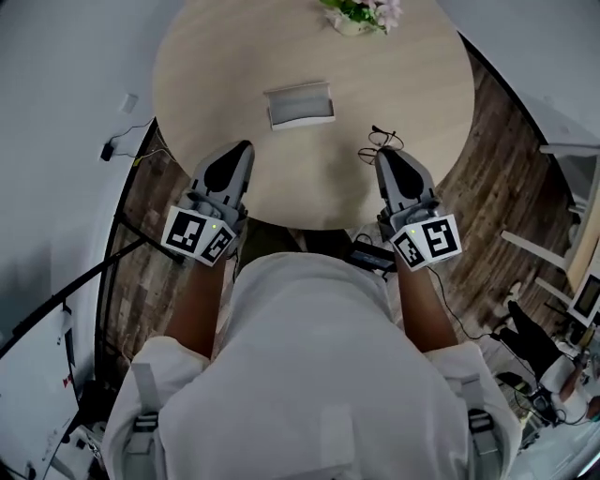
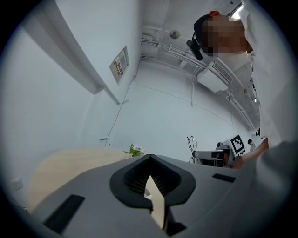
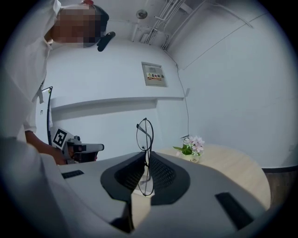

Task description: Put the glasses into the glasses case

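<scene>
An open grey glasses case [image 1: 300, 105] lies on the round wooden table [image 1: 206, 66], beyond and between my two grippers. My right gripper [image 1: 382, 152] is shut on thin black wire-framed glasses [image 1: 381, 141] near the table's near right edge. In the right gripper view the glasses [image 3: 145, 135] stand on edge between the jaws of the right gripper [image 3: 145, 158], one lens above them and one lens down in the hollow. My left gripper [image 1: 247, 145] hovers over the near left edge, shut with nothing in it; in its own view the left gripper [image 2: 150, 160] shows only table through a thin slit.
A small pot of pink flowers [image 1: 361, 14] stands at the table's far edge, behind the case. Cables and a plug [image 1: 111, 150] lie on the dark plank floor to the left. White furniture [image 1: 572, 187] stands at the right.
</scene>
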`<state>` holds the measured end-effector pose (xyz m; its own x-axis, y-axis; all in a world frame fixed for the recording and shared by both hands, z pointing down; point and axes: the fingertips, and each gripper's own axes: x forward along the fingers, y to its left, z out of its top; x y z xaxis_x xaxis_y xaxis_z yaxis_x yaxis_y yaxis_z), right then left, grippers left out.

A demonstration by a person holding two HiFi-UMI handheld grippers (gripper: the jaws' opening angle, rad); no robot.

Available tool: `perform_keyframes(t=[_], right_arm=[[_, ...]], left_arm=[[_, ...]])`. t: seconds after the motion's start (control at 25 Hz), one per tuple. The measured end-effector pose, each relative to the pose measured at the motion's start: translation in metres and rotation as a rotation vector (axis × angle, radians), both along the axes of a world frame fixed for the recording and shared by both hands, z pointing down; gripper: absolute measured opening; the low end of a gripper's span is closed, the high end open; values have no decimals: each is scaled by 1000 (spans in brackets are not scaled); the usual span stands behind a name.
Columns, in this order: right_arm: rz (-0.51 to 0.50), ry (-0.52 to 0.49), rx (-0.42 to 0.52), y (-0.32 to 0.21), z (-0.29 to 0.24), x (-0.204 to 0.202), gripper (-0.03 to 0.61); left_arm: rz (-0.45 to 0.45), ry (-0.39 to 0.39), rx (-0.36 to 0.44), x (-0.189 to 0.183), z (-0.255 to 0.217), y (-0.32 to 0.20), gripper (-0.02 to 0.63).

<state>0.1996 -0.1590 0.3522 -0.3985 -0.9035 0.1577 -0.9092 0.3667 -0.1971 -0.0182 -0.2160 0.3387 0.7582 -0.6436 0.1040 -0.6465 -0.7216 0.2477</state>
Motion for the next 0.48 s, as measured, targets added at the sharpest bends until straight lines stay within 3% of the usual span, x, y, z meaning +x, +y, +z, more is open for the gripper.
perform_keyframes(t=[0.28,0.48], right_arm=[[109,96,-37,-26,-10,-13,43],[136,105,-60,-53,-5,-46,43]], left_arm=[[132,61,8,-6,-3,-45,14],[183,75,-22,-25,11,-63,14]])
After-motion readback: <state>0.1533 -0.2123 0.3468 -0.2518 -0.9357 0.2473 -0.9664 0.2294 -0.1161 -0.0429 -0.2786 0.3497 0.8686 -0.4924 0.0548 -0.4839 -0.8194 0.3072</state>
